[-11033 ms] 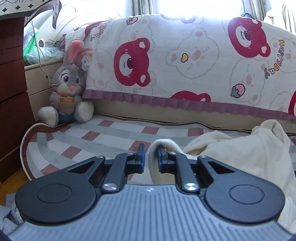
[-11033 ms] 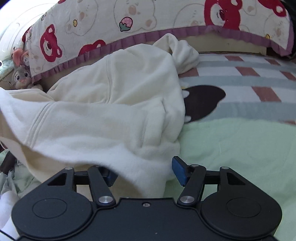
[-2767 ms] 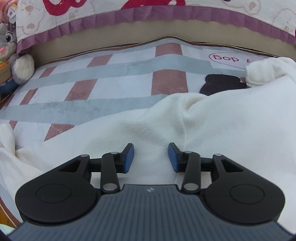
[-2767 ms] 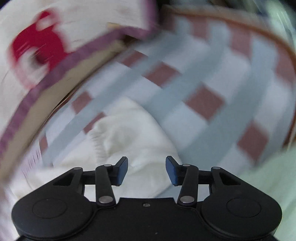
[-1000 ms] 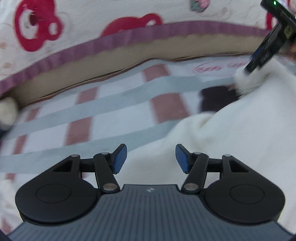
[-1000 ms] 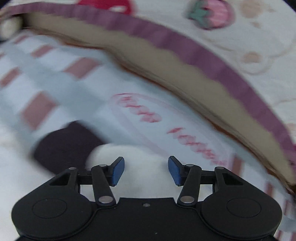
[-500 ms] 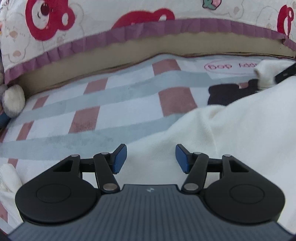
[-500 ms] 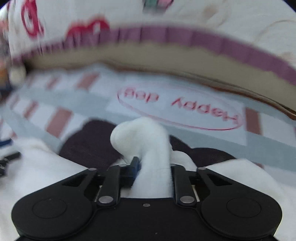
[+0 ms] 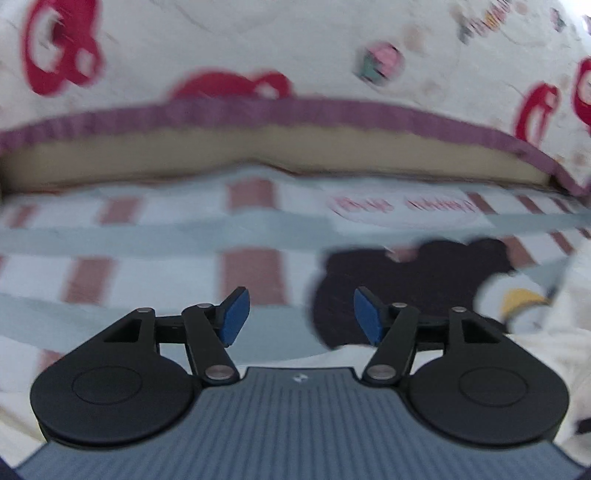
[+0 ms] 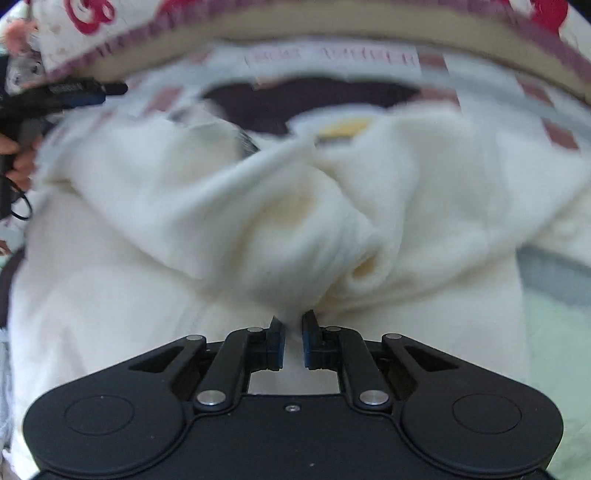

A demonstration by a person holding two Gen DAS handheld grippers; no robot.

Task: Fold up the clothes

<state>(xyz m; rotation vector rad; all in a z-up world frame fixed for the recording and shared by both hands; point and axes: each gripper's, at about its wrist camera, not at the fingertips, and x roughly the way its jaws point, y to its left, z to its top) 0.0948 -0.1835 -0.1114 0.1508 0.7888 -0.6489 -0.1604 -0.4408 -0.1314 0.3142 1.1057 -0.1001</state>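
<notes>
Right wrist view is showing the right gripper (image 10: 293, 332) clamping a bunched fold of the cream fleece garment (image 10: 229, 206), its jaws having just been closing until only a pinch of fabric is sitting between the pads. From that pinch the garment is fanning away ahead of the gripper, spreading wide to both sides across the checked bed cover (image 10: 546, 92) toward the bear-print quilt (image 10: 85, 14) at the far edge. Its long axis is appearing to run crosswise to the fingers, though blur is making this hard to confirm. Off to the left of this view, the left gripper (image 10: 110, 88) is hovering over the garment's far left edge. In the left wrist view the left gripper (image 9: 301, 317) is standing released, jaws having just been opening, nothing between them, with the cream cloth lying just below and to its right. Judged from this, the right hand is the nearer one, already holding the fold.
</notes>
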